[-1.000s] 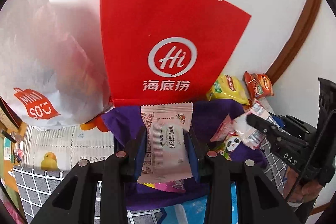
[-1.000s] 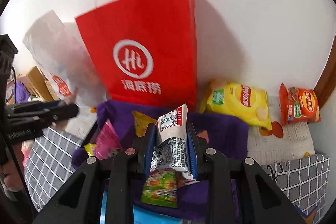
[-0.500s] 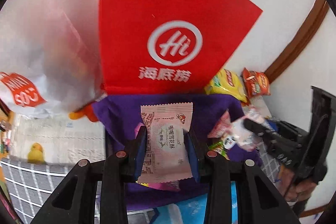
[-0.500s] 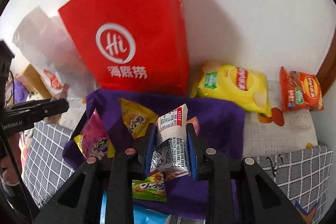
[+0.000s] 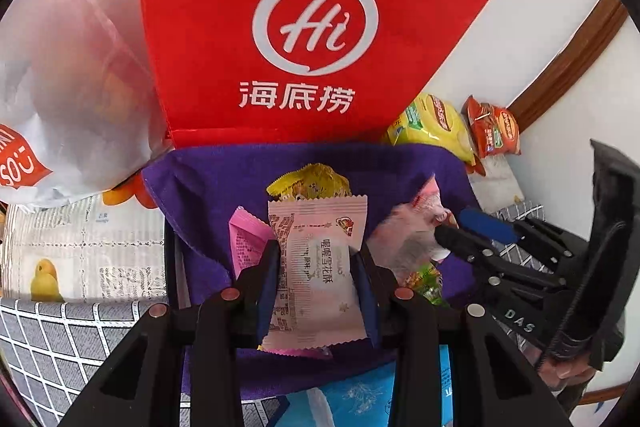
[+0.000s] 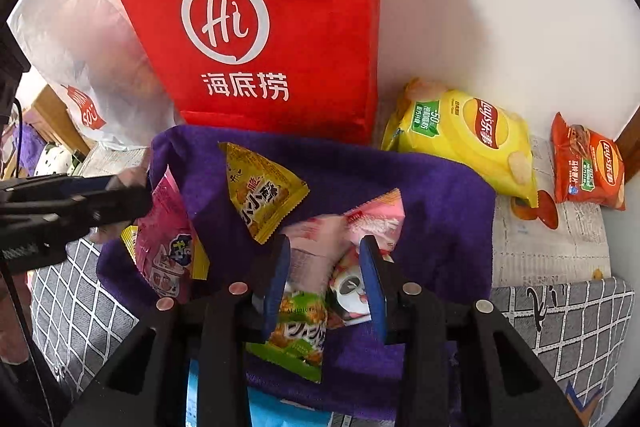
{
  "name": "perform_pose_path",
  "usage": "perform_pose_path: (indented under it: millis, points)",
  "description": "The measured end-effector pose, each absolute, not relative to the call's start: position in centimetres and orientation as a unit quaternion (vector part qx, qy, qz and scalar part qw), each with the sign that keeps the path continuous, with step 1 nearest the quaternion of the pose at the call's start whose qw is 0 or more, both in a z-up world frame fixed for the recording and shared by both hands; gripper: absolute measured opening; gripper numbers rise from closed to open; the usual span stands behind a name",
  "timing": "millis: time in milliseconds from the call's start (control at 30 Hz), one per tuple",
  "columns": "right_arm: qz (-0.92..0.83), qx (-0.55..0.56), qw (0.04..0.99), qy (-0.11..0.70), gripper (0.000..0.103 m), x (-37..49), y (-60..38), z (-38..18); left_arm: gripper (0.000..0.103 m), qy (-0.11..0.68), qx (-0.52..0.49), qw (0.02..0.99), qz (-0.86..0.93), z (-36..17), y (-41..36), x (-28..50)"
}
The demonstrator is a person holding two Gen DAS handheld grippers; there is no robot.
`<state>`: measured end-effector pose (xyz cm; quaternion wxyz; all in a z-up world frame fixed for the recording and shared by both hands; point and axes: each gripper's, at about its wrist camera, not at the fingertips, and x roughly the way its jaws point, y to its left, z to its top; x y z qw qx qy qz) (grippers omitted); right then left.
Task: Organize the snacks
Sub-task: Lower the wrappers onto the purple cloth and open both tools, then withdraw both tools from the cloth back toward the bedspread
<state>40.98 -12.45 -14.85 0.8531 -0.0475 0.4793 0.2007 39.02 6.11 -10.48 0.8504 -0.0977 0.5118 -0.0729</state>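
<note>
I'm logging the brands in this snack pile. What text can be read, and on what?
"Hi 海底捞": red paper bag
"Lay's 乐事": yellow chip bag
"Lay's": orange chip bag
"嘎嘎雪花酥": pink packet in the left gripper
"DAS": right gripper
Fine print elsewhere: too small.

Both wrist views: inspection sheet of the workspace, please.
Surface: grey grid cloth, printed paper mat behind it.
Job's things: snack packets in the purple-lined bin; yellow chip bag and orange chip bag outside it, by the wall.
Clutter: red paper bag, white plastic bag, both behind the bin.
Grippers: left gripper shut on pale pink packet; right gripper jaws have just been opening, blurred packet between them, apparently released.
Cables: black cable along the right gripper's body.
Surroundings: white wall, brown wood trim.
</note>
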Motion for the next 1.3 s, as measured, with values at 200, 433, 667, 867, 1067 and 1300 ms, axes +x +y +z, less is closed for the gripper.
perform_pose_path:
  millis: [200, 433, 667, 867, 1067, 1300]
  points:
    - [0.19, -0.046, 0.861, 0.47, 0.044, 40.7, -13.2, -13.5, 0.034, 0.517, -0.093, 0.848, -0.074, -10.7, 5.8, 39.3]
    - [0.183, -0.043, 0.882, 0.433, 0.057, 39.8, -13.8, -11.1, 0.035, 0.533, -0.098, 0.838, -0.071, -11.7, 5.6, 39.9]
    - [0.181, -0.058, 0.89, 0.415, 0.06, 39.2, -13.2, -10.5, 0.036, 0.539, -0.089, 0.835, -0.062, -12.1, 5.4, 40.0]
    - [0.182, -0.064, 0.892, 0.409, 0.061, 38.9, -12.6, -10.6, 0.04, 0.544, -0.091, 0.832, -0.061, -12.3, 5.5, 40.1]
    - [0.181, -0.05, 0.892, 0.411, 0.061, 39.1, -13.0, -10.6, 0.068, 0.535, -0.092, 0.837, -0.067, -11.4, 5.6, 39.9]
    - [0.183, -0.049, 0.899, 0.395, 0.061, 38.4, -12.8, -9.6, 0.069, 0.525, -0.082, 0.844, -0.066, -10.5, 5.3, 39.5]
